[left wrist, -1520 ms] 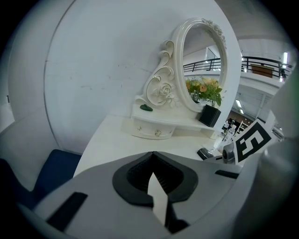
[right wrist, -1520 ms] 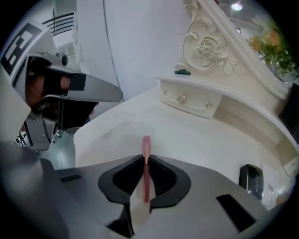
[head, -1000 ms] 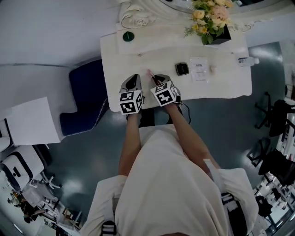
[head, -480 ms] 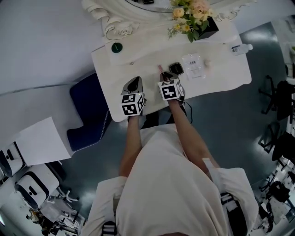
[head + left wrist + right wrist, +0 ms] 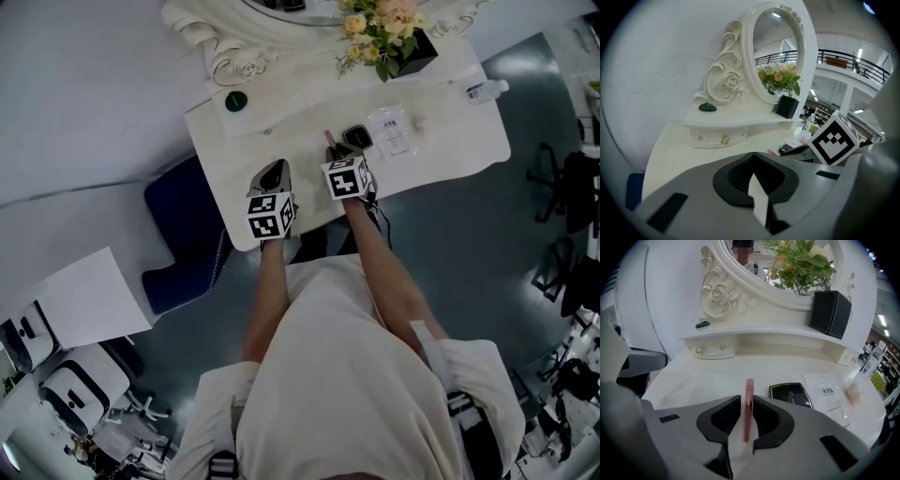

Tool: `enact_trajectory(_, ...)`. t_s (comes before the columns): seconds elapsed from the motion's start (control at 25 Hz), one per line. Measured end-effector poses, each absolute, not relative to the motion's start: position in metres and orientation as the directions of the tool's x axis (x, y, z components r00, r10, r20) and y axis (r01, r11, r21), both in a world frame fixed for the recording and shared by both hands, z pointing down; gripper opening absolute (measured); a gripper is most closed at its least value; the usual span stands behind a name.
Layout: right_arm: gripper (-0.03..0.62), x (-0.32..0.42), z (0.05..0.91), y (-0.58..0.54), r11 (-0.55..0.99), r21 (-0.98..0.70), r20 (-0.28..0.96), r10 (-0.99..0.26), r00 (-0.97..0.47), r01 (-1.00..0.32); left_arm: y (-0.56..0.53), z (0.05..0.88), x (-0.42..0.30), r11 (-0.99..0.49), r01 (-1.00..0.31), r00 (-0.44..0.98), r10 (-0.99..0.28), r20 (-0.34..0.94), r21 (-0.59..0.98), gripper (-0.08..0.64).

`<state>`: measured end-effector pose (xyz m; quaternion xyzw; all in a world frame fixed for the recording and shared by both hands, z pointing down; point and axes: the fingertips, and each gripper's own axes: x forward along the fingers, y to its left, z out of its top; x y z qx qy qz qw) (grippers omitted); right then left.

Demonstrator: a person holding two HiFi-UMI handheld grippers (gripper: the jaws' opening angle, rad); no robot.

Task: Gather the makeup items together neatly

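Right gripper view: slim pink lipstick tube (image 5: 749,386), loose between right gripper (image 5: 747,401) jaws, just opening (left gripper (image 5: 753,159) closed, empty); you back off straight, leaving it beside flat black compact (image 5: 790,395)

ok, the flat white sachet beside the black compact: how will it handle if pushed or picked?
The white sachet looks thin and lies flat, so it's probably light and floppy. Pushed, it would likely slide on the smooth white tabletop, perhaps buckling. Lying flush, its edge may be hard for jaws to catch.
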<state>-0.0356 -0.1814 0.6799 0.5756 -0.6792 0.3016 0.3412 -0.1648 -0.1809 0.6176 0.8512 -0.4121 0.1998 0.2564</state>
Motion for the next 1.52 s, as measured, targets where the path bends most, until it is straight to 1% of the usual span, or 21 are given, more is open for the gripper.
enact_trajectory(0.04, 0.114, -0.036, 0.679, -0.18, 0.156, -0.019, 0.811, -0.575, -0.107, -0.988, -0.179, 0.617, -0.164, -0.528, -0.803, 0.582, -0.599, 0.549, 0.275, 0.014)
enact_trajectory(0.4, 0.109, -0.018, 0.639, -0.165, 0.135, -0.017, 0.76, -0.643, -0.101, -0.991, -0.158, 0.607, -0.148, -0.533, -0.796, 0.596, -0.603, 0.53, 0.288, 0.014)
enact_trajectory(0.6, 0.117, 0.019, 0.624, -0.138, 0.087, -0.097, 0.724, -0.677, -0.13, -0.991, -0.141, 0.595, -0.125, -0.523, -0.805, 0.585, -0.627, 0.514, 0.279, 0.014)
enact_trajectory(0.72, 0.126, 0.046, 0.619, -0.112, 0.115, -0.095, 0.72, -0.678, -0.148, -0.989, -0.125, 0.585, -0.107, -0.517, -0.816, 0.57, -0.648, 0.504, 0.259, 0.014)
enact_trajectory(0.84, 0.118, 0.071, 0.613, -0.089, 0.131, -0.094, 0.708, -0.688, -0.159, -0.987, -0.102, 0.578, -0.087, -0.524, -0.82, 0.561, -0.657, 0.504, 0.23, 0.014)
enact_trajectory(0.96, 0.089, 0.09, 0.603, -0.073, 0.15, -0.094, 0.687, -0.705, -0.173, -0.984, -0.084, 0.573, -0.067, -0.527, -0.822, 0.558, -0.666, 0.495, 0.217, 0.014)
enact_trajectory(1.08, 0.084, 0.099, 0.599, -0.063, 0.178, -0.113, 0.668, -0.715, -0.208, -0.977, -0.071, 0.569, -0.051, -0.524, -0.828, 0.548, -0.679, 0.488, 0.201, 0.014)
enact_trajectory(1.36, 0.049, 0.111, 0.589, -0.037, 0.229, -0.131, 0.628, -0.734, -0.259, -0.965, -0.038, 0.562, -0.026, -0.509, -0.839, 0.536, -0.706, 0.463, 0.194, 0.014)
enact_trajectory(1.52, 0.046, 0.118, 0.586, -0.026, 0.248, -0.133, 0.616, -0.738, -0.276, -0.96, -0.025, 0.56, -0.015, -0.506, -0.837, 0.541, -0.709, 0.453, 0.209, 0.014)
